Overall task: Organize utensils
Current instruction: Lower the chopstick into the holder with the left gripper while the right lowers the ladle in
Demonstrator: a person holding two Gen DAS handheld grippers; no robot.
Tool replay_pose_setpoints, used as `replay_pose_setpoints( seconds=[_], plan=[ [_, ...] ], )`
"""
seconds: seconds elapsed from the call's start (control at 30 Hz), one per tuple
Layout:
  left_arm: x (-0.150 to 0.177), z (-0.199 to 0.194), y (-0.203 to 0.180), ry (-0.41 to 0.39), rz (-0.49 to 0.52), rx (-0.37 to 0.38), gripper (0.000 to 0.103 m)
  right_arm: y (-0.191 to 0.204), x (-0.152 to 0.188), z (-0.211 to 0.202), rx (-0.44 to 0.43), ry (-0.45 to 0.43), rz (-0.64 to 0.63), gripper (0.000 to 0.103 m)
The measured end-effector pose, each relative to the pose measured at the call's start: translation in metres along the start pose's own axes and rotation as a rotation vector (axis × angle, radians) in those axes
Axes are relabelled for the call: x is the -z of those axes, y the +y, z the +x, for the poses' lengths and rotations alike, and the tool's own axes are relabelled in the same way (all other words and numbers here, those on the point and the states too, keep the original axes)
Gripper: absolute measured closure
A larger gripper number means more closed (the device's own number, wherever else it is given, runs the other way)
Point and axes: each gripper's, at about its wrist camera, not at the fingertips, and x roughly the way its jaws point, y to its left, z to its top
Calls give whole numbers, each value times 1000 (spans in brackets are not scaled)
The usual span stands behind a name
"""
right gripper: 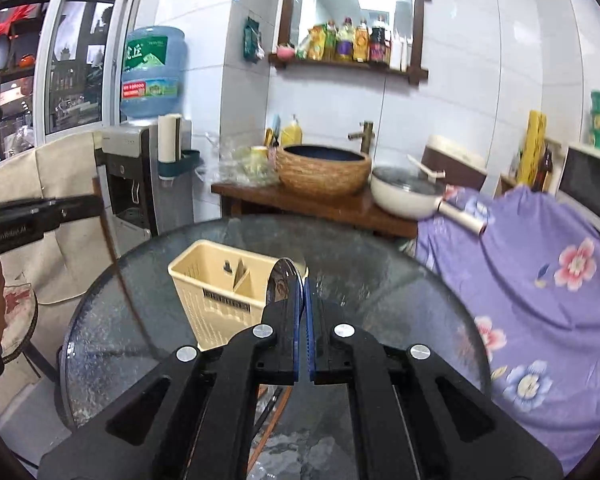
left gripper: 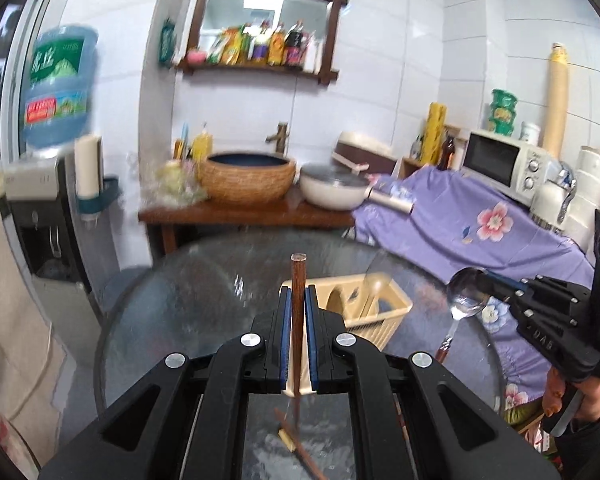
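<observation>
Left tongs (left gripper: 299, 304) pinching chopstick (left gripper: 298, 280) mid-shaft: stiff, light. Right tongs (right gripper: 303, 304) pinching spoon (right gripper: 282, 280) by its neck: slick metal, may pivot. Caddy (right gripper: 220, 292) next.

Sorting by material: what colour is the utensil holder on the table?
Cream; the utensil holder shows best in the right wrist view.

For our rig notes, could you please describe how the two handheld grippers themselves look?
Both are matte black plastic. The left gripper and the right gripper have blue ribbed pads on flat fingers, angular linkage arms with cut-out slots, and round silver pivot bolts. The left gripper's side, in the right wrist view, carries small pale lettering.
</observation>
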Motion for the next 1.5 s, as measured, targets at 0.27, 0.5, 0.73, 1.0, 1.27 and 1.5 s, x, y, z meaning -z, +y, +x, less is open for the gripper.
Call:
replay_pose_setpoints(
  seconds=[0.27, 0.5, 0.73, 1.0, 1.27, 1.5],
  plan=[
    [-50, -23, -20, -71, 51, 42, 96, -8, -42, -13, 26, -48, -8, 100],
    [-94, -19, -33, -119, 54, 22, 96, -14, -86, -7, 96, -89, -24, 100],
    [-111, 10, -29, -148, -6, -16, 96, -11, -105, 27, 179, -103, -56, 100],
    [-114, 27, -22, -193, -51, -22, 96, 2, -87, 64, 224, -83, -116, 100],
    [-122, 25, -25, -214, -13, -47, 96, 1, -90, 73, 229, -92, -107, 100],
    [-73, 65, -15, -108, -39, -54, 96, 27, -53, 90, 237, -83, -189, 100]
  ],
)
